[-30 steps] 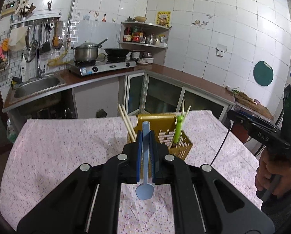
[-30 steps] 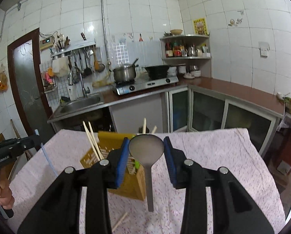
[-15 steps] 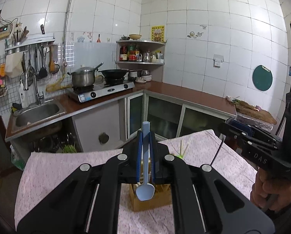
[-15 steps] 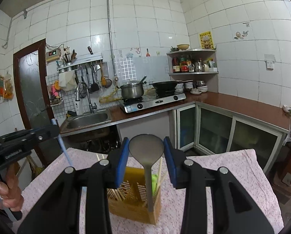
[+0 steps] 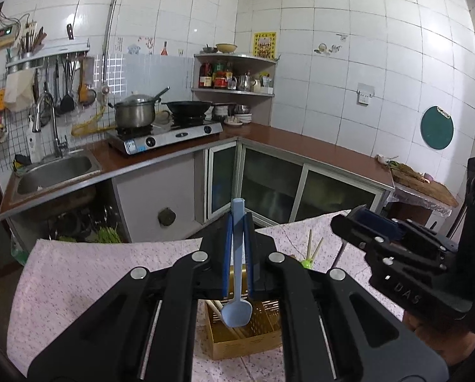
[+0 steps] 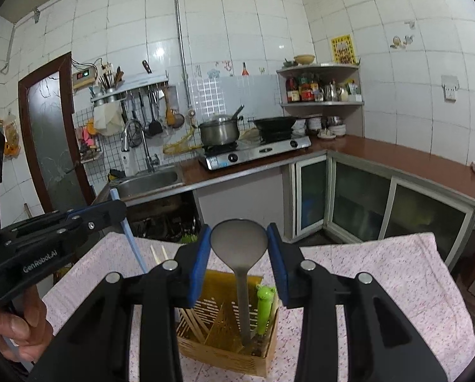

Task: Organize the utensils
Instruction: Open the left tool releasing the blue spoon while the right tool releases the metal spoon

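Observation:
My left gripper is shut on a light blue spoon, bowl hanging down over the yellow utensil holder on the table. My right gripper is shut on a grey metal ladle-like spoon, bowl up between the pads, handle reaching down into the holder. The holder also holds wooden chopsticks and a green utensil. The left gripper with the blue spoon shows at the left of the right wrist view; the right gripper shows at the right of the left wrist view.
The table carries a pink floral cloth. Behind it is a kitchen counter with a sink, a stove with a pot and a wok, and corner shelves.
Both grippers rose and came over the holder, which now sits lower and closer in both views. The ladle's handle now reaches down inside the holder.

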Tool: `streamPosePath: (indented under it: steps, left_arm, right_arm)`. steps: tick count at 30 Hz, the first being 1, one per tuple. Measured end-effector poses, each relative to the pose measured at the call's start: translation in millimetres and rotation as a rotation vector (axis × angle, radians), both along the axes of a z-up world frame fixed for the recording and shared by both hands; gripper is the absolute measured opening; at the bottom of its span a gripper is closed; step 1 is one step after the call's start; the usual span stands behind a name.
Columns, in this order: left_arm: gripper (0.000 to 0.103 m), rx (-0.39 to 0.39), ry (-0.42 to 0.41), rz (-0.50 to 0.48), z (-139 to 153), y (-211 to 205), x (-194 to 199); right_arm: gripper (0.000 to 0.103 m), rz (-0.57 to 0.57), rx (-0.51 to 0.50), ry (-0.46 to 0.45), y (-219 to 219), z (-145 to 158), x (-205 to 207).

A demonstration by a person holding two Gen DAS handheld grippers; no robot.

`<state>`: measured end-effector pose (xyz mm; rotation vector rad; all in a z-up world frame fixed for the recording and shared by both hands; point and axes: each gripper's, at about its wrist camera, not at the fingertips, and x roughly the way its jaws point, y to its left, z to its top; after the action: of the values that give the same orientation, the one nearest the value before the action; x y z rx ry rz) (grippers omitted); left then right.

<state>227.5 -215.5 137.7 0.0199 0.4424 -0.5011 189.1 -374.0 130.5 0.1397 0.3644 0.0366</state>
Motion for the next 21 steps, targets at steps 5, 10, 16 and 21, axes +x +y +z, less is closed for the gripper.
streamPosePath:
  steps: [5, 10, 16, 21]
  left_arm:
    - [0.013, 0.015, 0.024, 0.007, -15.2, -0.6, 3.7]
    - [0.021, -0.004, 0.017, 0.022, -10.1, 8.3, -0.8]
    - [0.025, -0.019, 0.017, 0.047, -2.9, 29.1, -14.2]
    - [0.029, -0.02, 0.026, 0.073, -8.8, 53.6, -33.0]
  right_arm:
    - [0.042, -0.004, 0.003, 0.031, -1.0, -11.1, 6.2]
    - [0.05, -0.017, 0.006, 0.009, -5.8, -2.4, -1.4]
    - [0.051, -0.07, -0.003, -0.006, -24.2, 7.7, -26.2]
    - [0.054, -0.126, -0.024, 0.013, -50.3, 0.4, -59.2]
